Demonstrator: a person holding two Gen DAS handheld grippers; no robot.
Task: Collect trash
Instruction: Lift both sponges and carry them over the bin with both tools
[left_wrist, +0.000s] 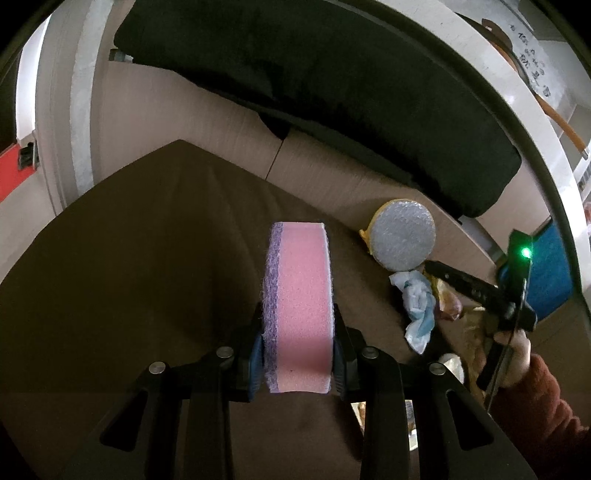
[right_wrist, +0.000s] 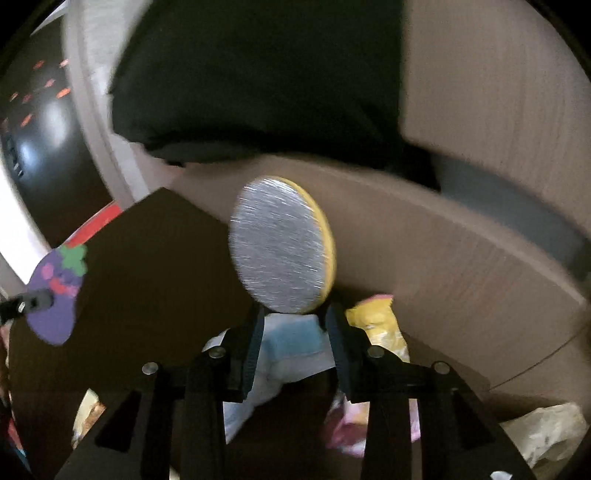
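My left gripper (left_wrist: 298, 326) is shut on a pink sponge (left_wrist: 301, 280) with a purple scrub layer, held on edge above a dark brown flap. In the right wrist view this sponge (right_wrist: 55, 291) shows its purple grape-shaped face at the far left. A round yellow sponge (right_wrist: 282, 247) with a silver face leans on the cardboard box wall (right_wrist: 461, 266). Its lower edge sits just beyond the tips of my right gripper (right_wrist: 293, 321), which stands open with no pad pressing on it. The left wrist view shows the round sponge (left_wrist: 402, 236) standing apart from the right gripper (left_wrist: 443, 275).
Crumpled white and blue tissue (left_wrist: 419, 302), a yellow wrapper (right_wrist: 380, 325) and a pink wrapper (right_wrist: 347, 428) lie in the box. A black cushion (left_wrist: 332, 92) lies behind it. A hand in a reddish sleeve (left_wrist: 543, 406) holds the right gripper.
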